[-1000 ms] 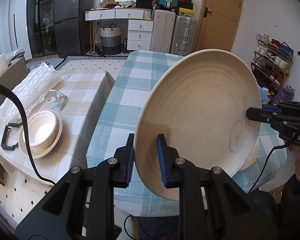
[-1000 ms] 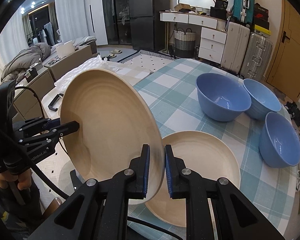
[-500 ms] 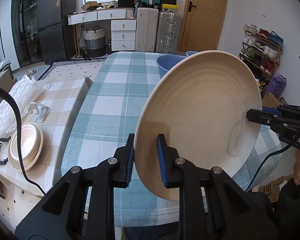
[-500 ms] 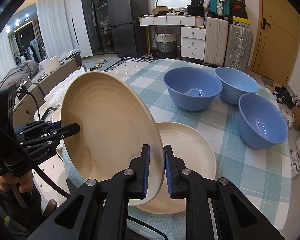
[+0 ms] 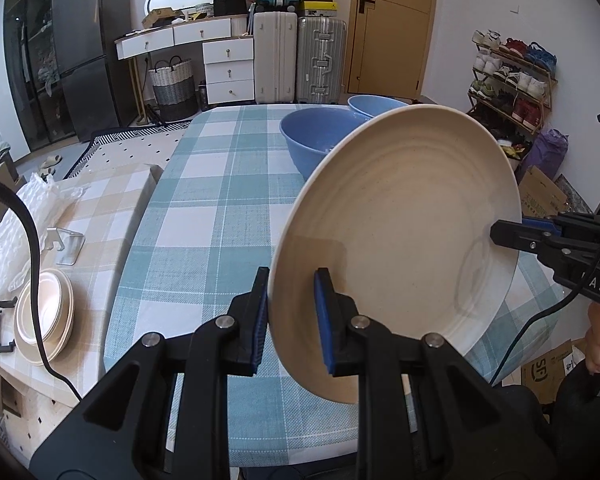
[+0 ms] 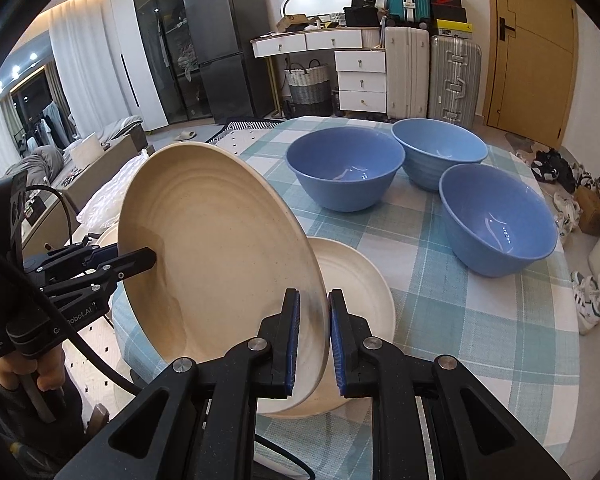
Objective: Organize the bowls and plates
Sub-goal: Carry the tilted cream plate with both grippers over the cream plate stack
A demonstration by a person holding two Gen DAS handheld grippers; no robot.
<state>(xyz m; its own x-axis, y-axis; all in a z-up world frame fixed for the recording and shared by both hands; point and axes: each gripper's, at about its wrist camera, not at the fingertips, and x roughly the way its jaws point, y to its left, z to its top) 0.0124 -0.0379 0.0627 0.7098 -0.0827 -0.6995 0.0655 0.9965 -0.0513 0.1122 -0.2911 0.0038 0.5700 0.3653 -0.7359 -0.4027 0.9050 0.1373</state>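
- Above the near edge of the checked bench (image 5: 220, 216), the left gripper (image 5: 290, 312) and right gripper (image 6: 312, 332) each have jaws pinching opposite rims of one cream plate (image 6: 216, 256), tilted steeply in mid-air, apparently for control.
- Just beneath, a second cream plate (image 6: 356, 280) lies flat, the likely stacking spot.
- Beyond, three blue bowls (image 6: 346, 172) stand clustered.

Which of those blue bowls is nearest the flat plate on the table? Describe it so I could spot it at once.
Start at the table with the teal checked cloth, where a cream plate lies flat near the front edge. Three blue bowls stand beyond it; yours is the left blue bowl, just behind the plate, apart from the other two clustered to its right.
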